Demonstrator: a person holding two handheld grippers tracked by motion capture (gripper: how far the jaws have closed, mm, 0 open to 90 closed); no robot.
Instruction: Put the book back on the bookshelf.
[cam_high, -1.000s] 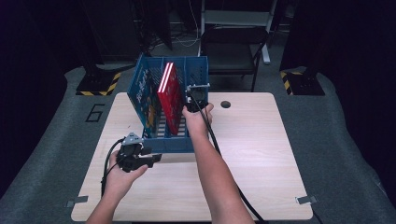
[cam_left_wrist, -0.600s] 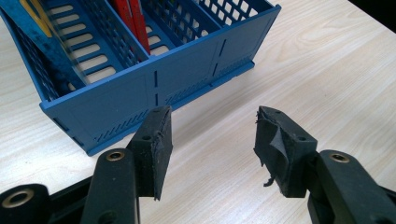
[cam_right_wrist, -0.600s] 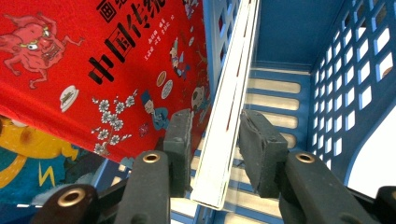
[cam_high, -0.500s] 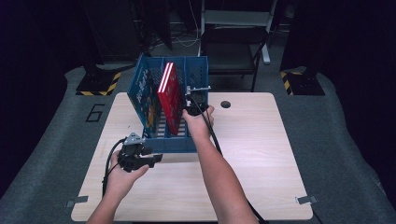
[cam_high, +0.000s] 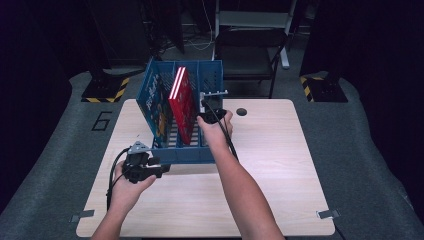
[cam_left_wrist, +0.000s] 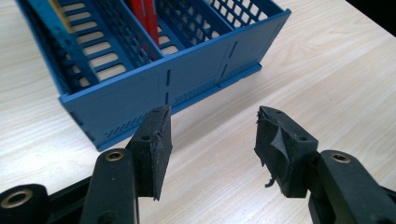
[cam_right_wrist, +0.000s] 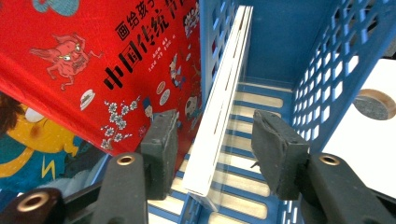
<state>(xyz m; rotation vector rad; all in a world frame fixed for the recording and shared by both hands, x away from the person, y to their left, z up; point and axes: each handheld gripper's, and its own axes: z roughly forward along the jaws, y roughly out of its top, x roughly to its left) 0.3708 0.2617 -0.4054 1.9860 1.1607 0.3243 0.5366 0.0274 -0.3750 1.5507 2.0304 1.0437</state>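
Overhead, the blue rack (cam_high: 185, 150) sits on the table (cam_high: 280, 190); a red book (cam_high: 181, 102) stands upright in its middle bay. The right gripper (cam_high: 212, 102) reaches over the right bay. The left gripper (cam_high: 157, 167) rests by the rack's front corner, probably steadying it.

Along the left gripper's jaws, spread and empty, the rack's front wall (cam_left_wrist: 196, 74) lies just ahead.

Along the right gripper's jaws, which have just been opening, a thin white book (cam_right_wrist: 217, 116) stands between the pads untouched, leaning on the divider. The red cover (cam_right_wrist: 93, 60) reads 中国传统.
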